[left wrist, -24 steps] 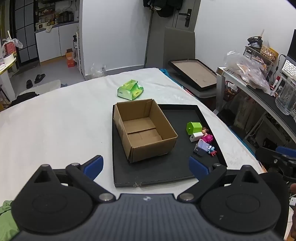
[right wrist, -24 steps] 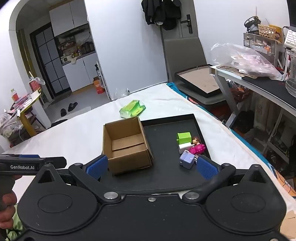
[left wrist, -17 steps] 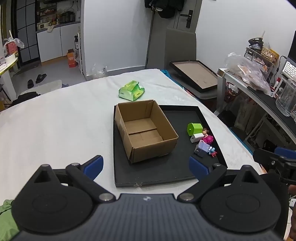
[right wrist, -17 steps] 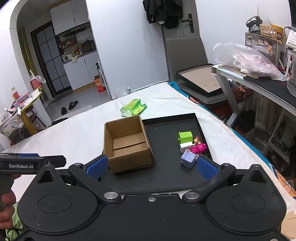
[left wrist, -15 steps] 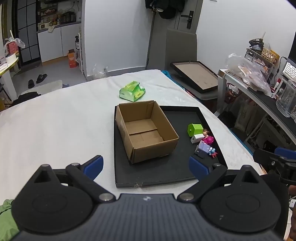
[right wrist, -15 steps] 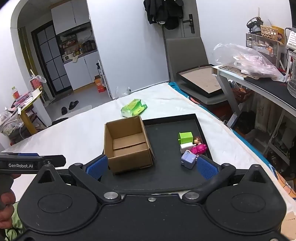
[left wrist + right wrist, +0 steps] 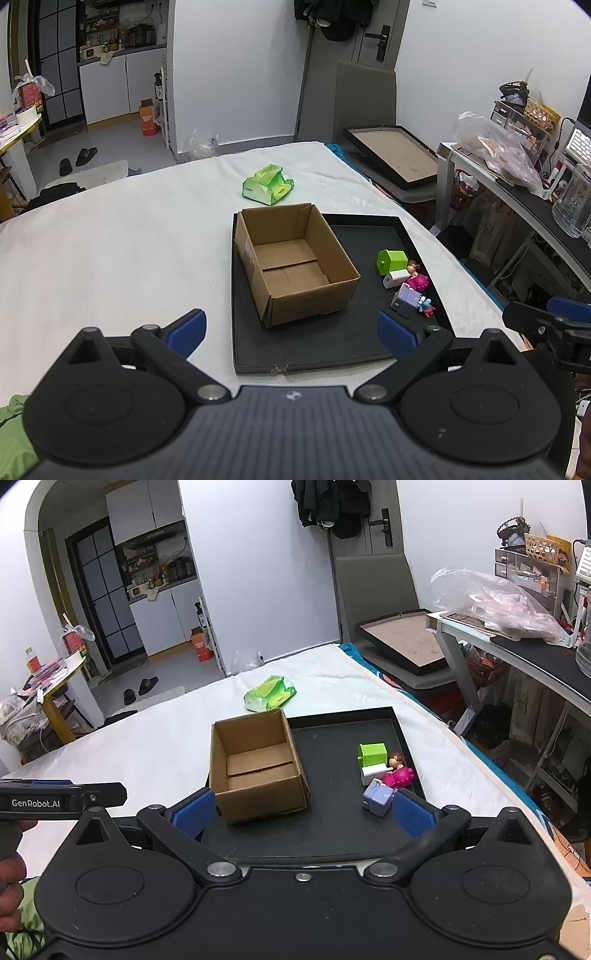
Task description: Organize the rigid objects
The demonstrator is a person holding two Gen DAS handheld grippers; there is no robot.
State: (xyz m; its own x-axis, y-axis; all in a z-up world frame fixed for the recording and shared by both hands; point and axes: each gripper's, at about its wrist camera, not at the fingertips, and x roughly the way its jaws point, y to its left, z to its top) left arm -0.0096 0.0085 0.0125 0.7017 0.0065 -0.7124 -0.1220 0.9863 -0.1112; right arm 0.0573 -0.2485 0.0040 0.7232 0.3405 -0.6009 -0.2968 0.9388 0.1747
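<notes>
Sitting open-topped on the black tray [image 7: 332,343], the cardboard box [image 7: 295,258] is empty; both grippers' fingers [image 7: 186,328] spread wide, holding nothing.

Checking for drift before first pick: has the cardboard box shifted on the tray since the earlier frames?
No. The cardboard box sits along the black tray's left rim just as in the earlier left wrist frames; only the view itself shifted slightly.

Bright, even indoor light, seemingly from overhead, casts soft shadows; sharp centre, with fisheye bending at the edges.
</notes>
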